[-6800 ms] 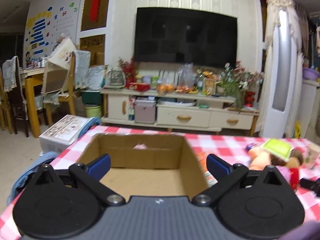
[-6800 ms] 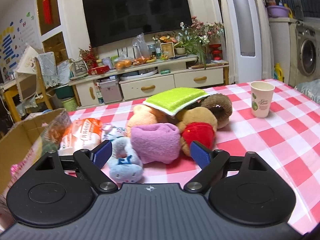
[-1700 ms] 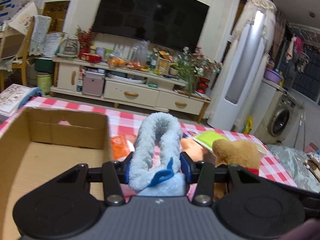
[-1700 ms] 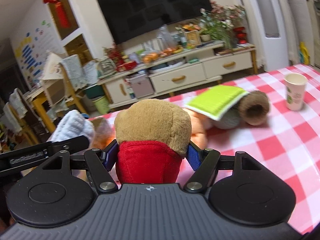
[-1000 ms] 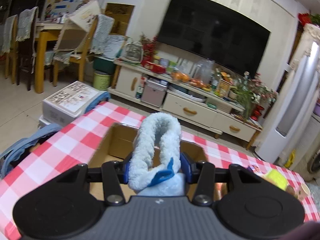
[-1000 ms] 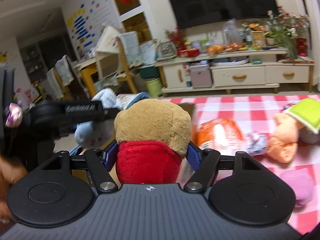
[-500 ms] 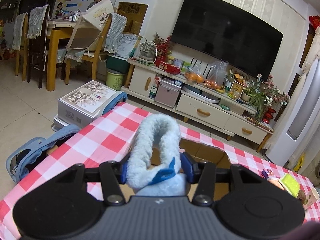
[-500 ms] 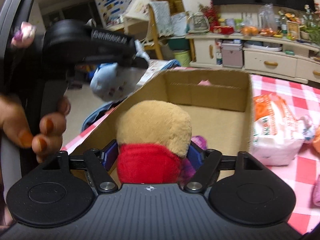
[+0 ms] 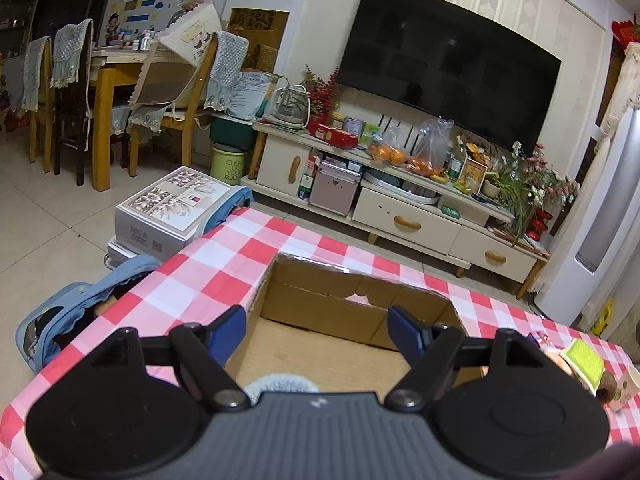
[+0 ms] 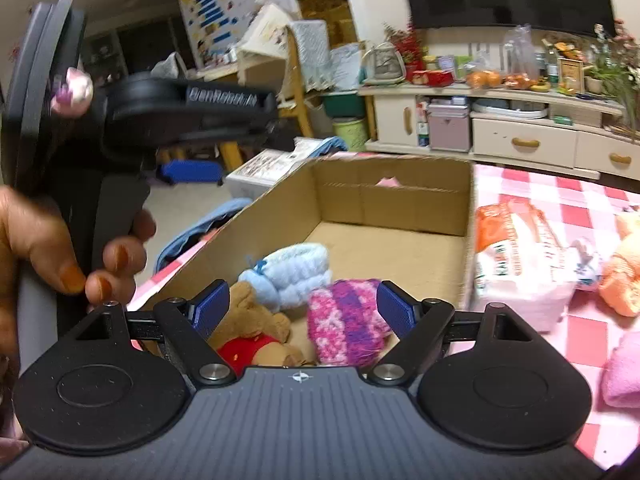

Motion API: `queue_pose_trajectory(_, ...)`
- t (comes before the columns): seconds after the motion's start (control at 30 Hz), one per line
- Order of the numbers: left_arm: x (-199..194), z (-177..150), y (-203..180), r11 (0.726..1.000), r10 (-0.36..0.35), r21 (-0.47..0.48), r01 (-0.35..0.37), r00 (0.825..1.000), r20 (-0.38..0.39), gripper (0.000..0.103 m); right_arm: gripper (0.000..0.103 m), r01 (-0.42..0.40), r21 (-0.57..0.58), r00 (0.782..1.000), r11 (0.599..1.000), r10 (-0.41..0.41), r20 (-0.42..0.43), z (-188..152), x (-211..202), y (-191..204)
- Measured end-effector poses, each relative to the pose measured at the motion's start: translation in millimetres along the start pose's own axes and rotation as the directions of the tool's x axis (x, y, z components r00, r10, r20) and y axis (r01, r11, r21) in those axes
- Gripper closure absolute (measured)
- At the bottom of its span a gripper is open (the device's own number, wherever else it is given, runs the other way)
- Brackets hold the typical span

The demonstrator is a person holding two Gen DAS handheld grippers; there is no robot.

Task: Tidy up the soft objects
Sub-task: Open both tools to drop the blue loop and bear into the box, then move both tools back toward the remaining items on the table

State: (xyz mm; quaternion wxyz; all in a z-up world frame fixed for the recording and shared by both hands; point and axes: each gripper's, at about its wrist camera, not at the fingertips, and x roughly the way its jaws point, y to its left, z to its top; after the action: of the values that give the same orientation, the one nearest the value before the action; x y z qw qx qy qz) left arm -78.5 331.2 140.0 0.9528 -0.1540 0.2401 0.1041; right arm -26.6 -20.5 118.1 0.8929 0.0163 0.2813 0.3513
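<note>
Both grippers, left (image 9: 316, 326) & right (image 10: 303, 304), spread wide w/ nothing between, over cardboard box (image 10: 400, 196) holding fuzzy blue toy (image 10: 294, 272), plush bear (image 10: 252, 330), knit pink-purple hat (image 10: 346, 326).

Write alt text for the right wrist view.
The open right gripper hovers over a cardboard box holding a bear, a blue plush and a pink knit item. The left gripper is at upper left, above a checked tablecloth.
</note>
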Motion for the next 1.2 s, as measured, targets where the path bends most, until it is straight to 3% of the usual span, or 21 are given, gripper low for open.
queue_pose_trajectory(0.13,1,-2,-6,1.000,0.000,0.019,0.000,1.000,-0.008,0.019,0.002,0.026,0.060,0.999,0.998,-0.028,0.031,0,-12,-10)
queue_pose_trajectory(0.23,2,-4,-10,1.000,-0.002,0.031,0.003,1.000,-0.015,0.008,0.001,0.035,0.116,0.998,0.993,-0.042,0.054,-3,-19,-20)
queue_pose_trajectory(0.47,4,-7,-21,0.998,0.002,0.064,-0.001,1.000,-0.022,0.007,0.001,0.052,0.165,0.992,0.985,-0.070,0.102,-5,-25,-27)
queue_pose_trajectory(0.6,5,-9,-27,0.998,0.001,0.071,0.001,1.000,-0.026,0.001,0.000,0.060,0.178,0.990,0.982,-0.082,0.118,-7,-33,-25)
queue_pose_trajectory(1.2,11,-20,-64,0.992,-0.020,0.123,0.027,0.998,-0.052,0.001,0.000,0.144,0.242,0.973,0.960,-0.182,0.145,-16,-41,-32)
